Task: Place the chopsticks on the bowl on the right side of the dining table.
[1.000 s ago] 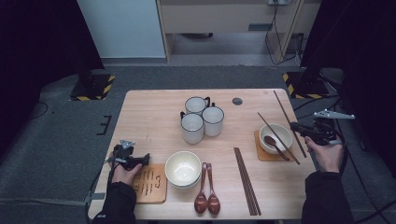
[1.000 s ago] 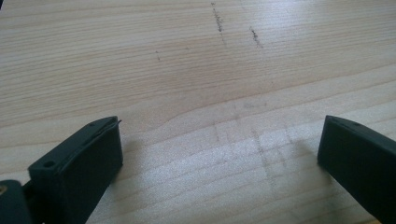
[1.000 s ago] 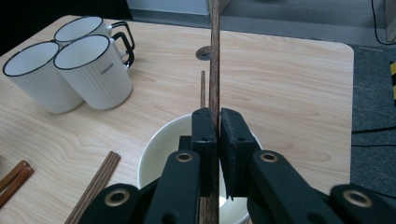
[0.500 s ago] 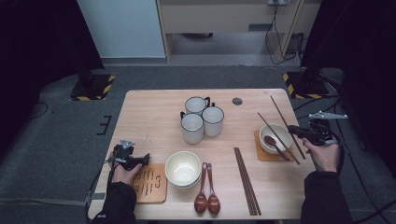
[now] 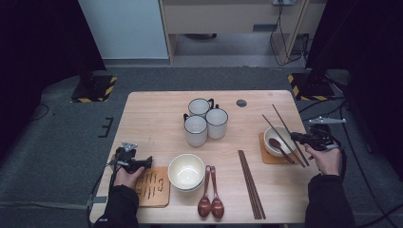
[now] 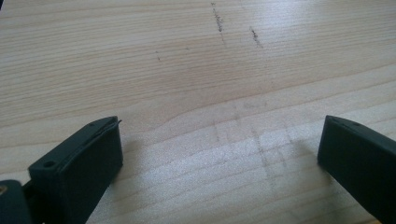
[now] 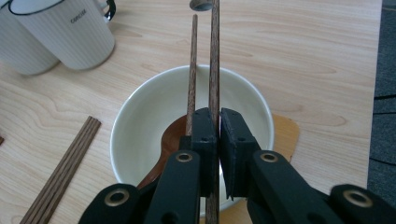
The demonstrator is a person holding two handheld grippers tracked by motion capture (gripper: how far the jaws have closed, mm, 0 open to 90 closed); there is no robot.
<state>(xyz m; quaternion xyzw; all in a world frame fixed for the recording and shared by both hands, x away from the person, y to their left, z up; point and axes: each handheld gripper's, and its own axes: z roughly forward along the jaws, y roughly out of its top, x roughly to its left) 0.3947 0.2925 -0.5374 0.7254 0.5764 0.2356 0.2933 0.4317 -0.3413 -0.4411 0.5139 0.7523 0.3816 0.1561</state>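
Wooden chopsticks clamped in right claw, lying across white bowl at bench's three o'clock; left claw spread apart over bare bench.

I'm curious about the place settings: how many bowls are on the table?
2: one white bowl near the front edge beside the two spoons, one small bowl on the coaster at the right, holding a spoon.

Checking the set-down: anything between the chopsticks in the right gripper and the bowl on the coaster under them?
Nothing visible blocks them. The right gripper is shut on one chopstick, the other alongside, above the bowl. A brown spoon already lies inside.
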